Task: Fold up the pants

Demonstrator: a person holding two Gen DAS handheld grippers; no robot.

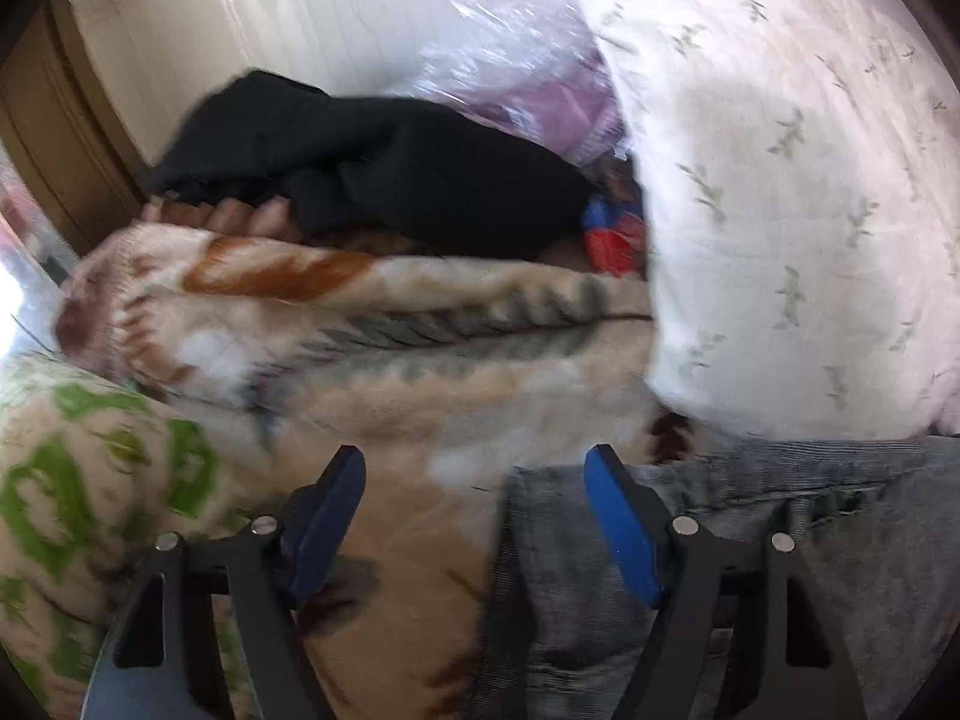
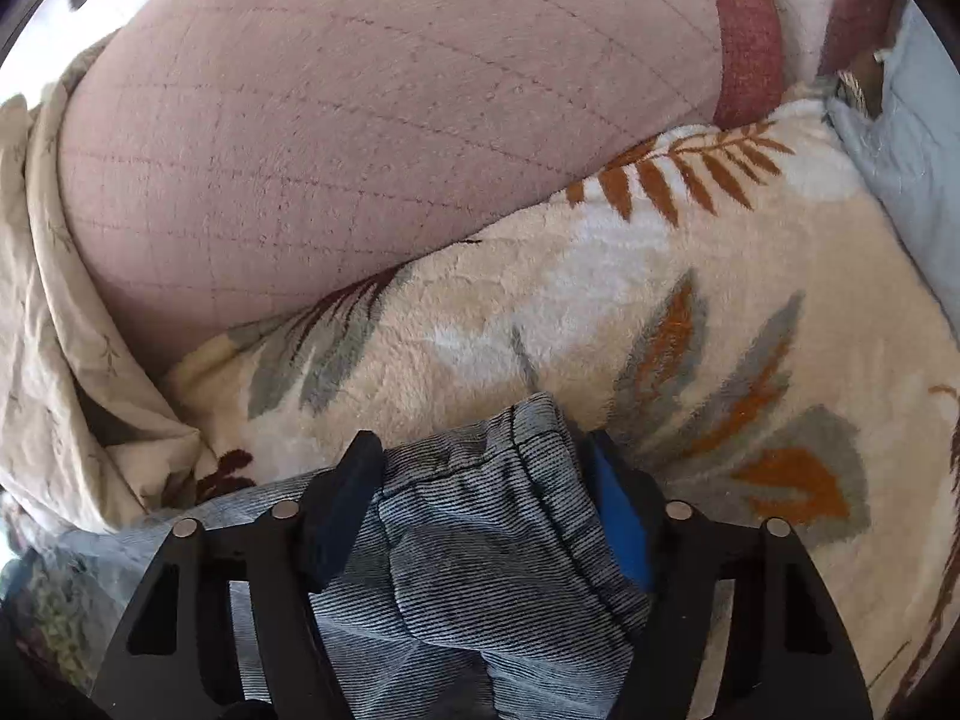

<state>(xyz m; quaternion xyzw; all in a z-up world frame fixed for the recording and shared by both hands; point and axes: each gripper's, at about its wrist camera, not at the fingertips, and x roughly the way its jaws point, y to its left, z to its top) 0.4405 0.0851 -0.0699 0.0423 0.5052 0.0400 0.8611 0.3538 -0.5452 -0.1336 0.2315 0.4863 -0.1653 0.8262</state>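
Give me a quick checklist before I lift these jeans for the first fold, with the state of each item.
1. Right gripper has denim between its fingers: ok, a hemmed end of the jeans sits bunched between them.
2. Right pads firmly pressing the fabric: cannot tell.
3. Left gripper straddles the jeans edge: ok, one finger over denim, the other over the leaf-print blanket.
4. Left grip closed on denim: not ok, a clear gap remains.
5. Blanket kept out of the left grip: not ok, it lies between the fingers.
6. White pillow clear of the jeans: not ok, it overlaps their far edge.
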